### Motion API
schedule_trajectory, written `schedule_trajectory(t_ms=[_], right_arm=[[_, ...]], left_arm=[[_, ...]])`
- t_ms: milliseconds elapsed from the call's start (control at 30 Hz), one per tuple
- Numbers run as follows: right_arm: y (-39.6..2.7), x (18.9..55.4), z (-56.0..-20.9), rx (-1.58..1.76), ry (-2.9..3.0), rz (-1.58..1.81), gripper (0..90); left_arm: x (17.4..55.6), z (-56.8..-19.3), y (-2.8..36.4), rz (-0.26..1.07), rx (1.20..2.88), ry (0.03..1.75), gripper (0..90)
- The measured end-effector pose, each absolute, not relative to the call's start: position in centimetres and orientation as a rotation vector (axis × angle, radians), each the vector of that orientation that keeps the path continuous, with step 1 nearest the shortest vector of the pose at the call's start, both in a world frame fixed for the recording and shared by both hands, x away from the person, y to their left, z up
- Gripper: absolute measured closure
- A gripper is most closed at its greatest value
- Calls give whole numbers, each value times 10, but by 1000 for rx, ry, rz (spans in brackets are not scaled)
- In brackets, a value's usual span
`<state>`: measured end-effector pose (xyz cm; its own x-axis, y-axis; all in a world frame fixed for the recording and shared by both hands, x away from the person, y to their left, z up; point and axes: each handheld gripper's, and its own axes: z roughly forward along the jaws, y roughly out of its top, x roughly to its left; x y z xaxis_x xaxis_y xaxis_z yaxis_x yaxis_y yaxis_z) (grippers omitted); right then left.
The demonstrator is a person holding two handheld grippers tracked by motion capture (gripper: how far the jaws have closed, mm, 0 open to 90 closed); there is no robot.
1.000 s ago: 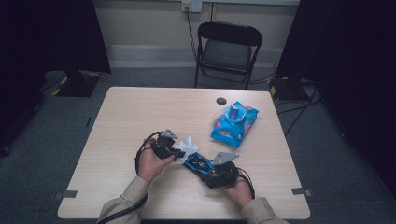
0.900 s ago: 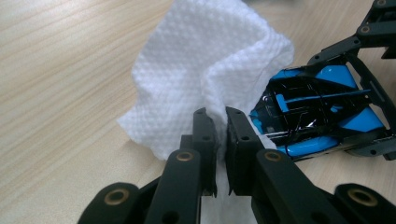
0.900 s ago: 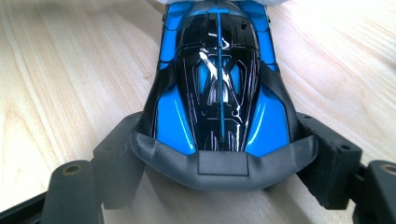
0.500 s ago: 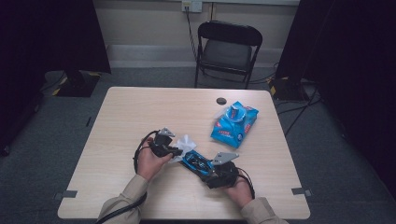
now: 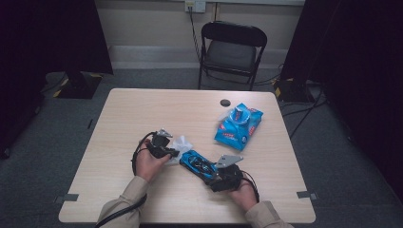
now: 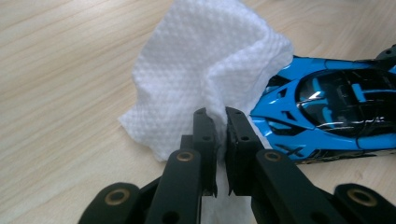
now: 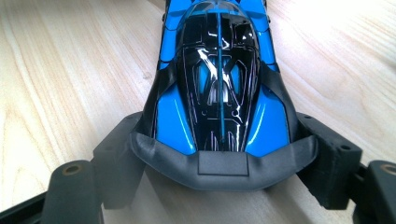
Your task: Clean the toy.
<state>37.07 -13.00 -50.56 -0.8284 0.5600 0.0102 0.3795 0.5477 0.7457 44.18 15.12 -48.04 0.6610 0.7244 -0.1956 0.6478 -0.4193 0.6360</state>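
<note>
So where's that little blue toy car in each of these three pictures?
High view: blue toy car lies low centre on the table, between both hands.
Left gripper view: right side, nose against the white wipe.
Right gripper view: centre, rear between the jaws.
Shared landmark: the car's black roof.

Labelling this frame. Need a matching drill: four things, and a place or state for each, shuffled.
Things:
1. white wipe
2. blue toy car
3. blue packet
4. black folding chair

Places or states:
A. lying on the table, far right, apart from both grippers
B. pinched in the left gripper
C. on the floor beyond the table
D. clamped at its rear in the right gripper

Pairs: 1-B, 2-D, 3-A, 4-C
</note>
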Motion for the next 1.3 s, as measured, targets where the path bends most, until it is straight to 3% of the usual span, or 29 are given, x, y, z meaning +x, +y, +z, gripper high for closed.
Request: schedule_trajectory(t_ms=[300,533,1000,1300], right_arm=[[-130,371,-506,789,2556,1148,245],[-130,371,-506,790,2555,1148,245],[-130,371,-506,787,2555,1149,245],[-130,371,-506,788,2556,1149,245]], left_arm=[[436,-455,148,151,2131,1024,843],[415,-431,105,90,2150,837,842],[402,-454,31,-16,2304,675,840],[406,-459,21,1,2335,667,835]])
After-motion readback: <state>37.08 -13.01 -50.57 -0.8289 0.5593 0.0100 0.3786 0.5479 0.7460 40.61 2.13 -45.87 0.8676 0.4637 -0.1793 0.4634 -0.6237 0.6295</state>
